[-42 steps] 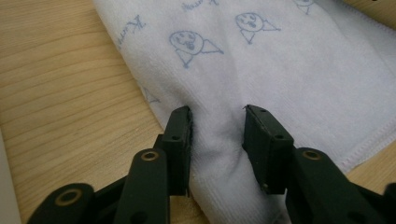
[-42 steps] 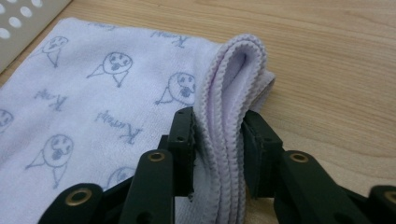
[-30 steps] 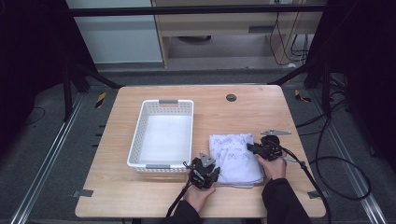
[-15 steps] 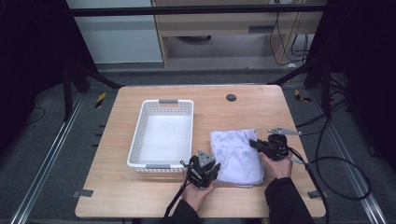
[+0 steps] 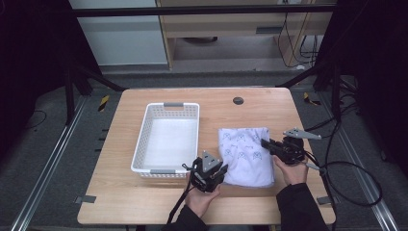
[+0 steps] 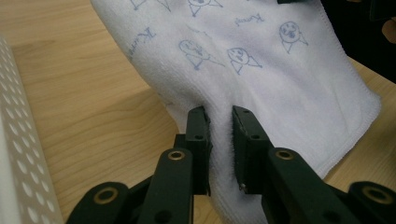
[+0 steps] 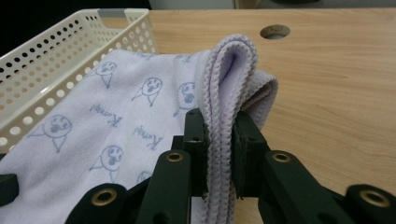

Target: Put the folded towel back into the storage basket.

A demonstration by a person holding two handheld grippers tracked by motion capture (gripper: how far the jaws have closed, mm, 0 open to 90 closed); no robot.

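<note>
Towel [image 5: 246,155] folded, flat on bench [image 5: 120,202] at basket's [image 5: 144,139] 3 o'clock; left gripper [image 6: 219,122] and right gripper [image 7: 219,126] jaws both pinching its edges; transfer into basket pending.

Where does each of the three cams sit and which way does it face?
High view: fixed above the person's side, looking forward and down on the wooden table; forearms, left gripper and right gripper show.
Left gripper view: rides the left gripper, looks along its jaws, pinching the white printed cloth.
Right gripper view: rides the right gripper, jaws clamped on the cloth's folded edge, facing the white perforated plastic basket.
Shared: all show the cloth and the table; the high and right gripper views share the basket.
</note>
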